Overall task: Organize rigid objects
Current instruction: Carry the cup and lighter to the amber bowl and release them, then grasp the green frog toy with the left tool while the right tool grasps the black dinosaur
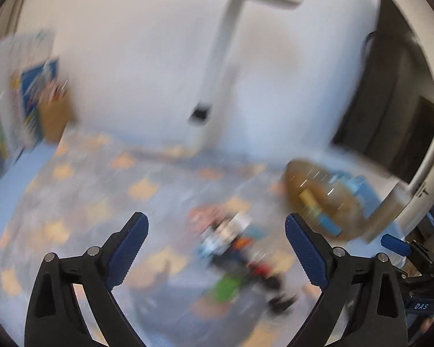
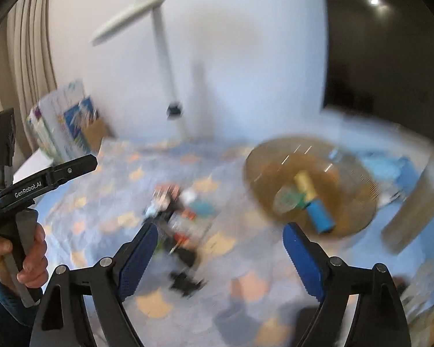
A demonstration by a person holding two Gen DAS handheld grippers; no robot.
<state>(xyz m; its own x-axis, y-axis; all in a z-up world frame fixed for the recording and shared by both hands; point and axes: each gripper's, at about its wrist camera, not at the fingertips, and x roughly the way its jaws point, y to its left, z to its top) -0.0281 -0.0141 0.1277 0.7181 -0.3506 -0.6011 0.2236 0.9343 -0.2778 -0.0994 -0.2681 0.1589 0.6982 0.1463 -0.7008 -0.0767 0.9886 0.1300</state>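
Both grippers, left gripper (image 1: 217, 228) and right gripper (image 2: 220, 238), hang wide open and empty over the blurry toy pile (image 2: 179, 219), round basket (image 2: 309, 190) at 2 o'clock.

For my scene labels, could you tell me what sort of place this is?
Probably a home desk: a patterned tablecloth, a white desk lamp by the wall, and a pile of small toys beside a round basket.

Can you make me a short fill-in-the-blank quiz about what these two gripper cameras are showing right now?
1. The round brown basket holds a yellow piece and a ____ cylinder.
2. Both the left gripper and the right gripper have their jaws ____.
3. The pile of small toys lies to the ____ of the basket in both views.

Missing words: blue; open; left
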